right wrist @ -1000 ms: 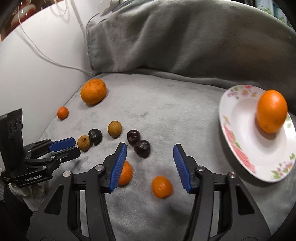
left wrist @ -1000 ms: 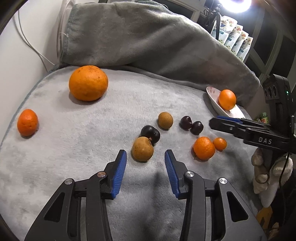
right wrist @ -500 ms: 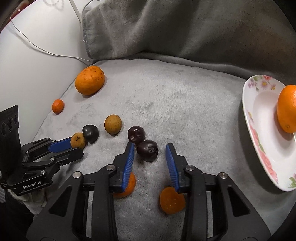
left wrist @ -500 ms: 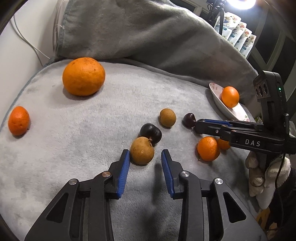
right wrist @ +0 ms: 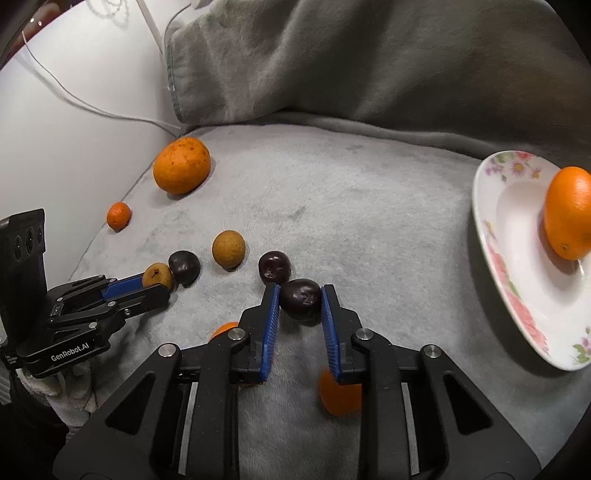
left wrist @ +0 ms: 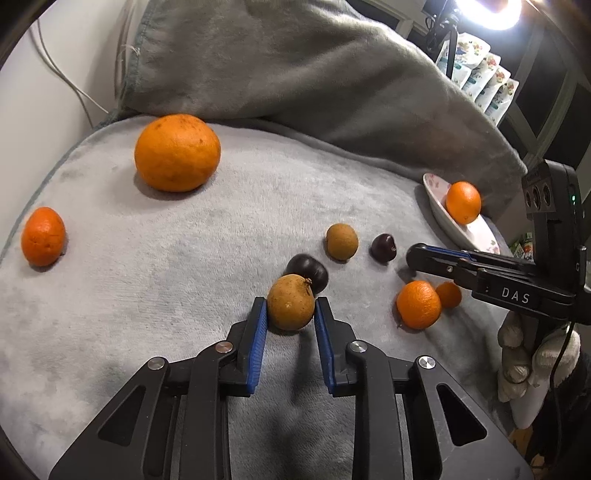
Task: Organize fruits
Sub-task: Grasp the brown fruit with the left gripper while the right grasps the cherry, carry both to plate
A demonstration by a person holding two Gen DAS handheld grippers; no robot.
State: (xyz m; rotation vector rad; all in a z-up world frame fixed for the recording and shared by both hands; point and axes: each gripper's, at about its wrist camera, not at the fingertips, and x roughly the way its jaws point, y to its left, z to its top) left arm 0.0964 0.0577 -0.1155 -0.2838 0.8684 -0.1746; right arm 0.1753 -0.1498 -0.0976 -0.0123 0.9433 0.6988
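Observation:
My left gripper [left wrist: 290, 308] is shut on a tan round fruit [left wrist: 291, 306] that rests on the grey blanket [left wrist: 184, 266]. A dark plum [left wrist: 308, 271] touches it behind. My right gripper [right wrist: 299, 301] is shut on a dark plum [right wrist: 300, 298], also on the blanket. A second dark plum [right wrist: 274, 266] lies just behind it. A floral plate [right wrist: 517, 280] at the right holds an orange [right wrist: 569, 218]. Another tan fruit [left wrist: 341, 240], a big orange [left wrist: 177, 152] and small oranges [left wrist: 42, 236] [left wrist: 418, 304] lie around.
A bunched grey blanket fold [left wrist: 295, 66] rises at the back. A white wall with cables [right wrist: 92, 107] is at the left. Packets [left wrist: 480, 81] and a bright lamp [left wrist: 491, 11] stand at the far right. A tiny orange [left wrist: 448, 294] lies under the right gripper's arm.
Both grippers moved forward and closed: the left one onto the tan fruit, the right one onto the nearer dark plum.

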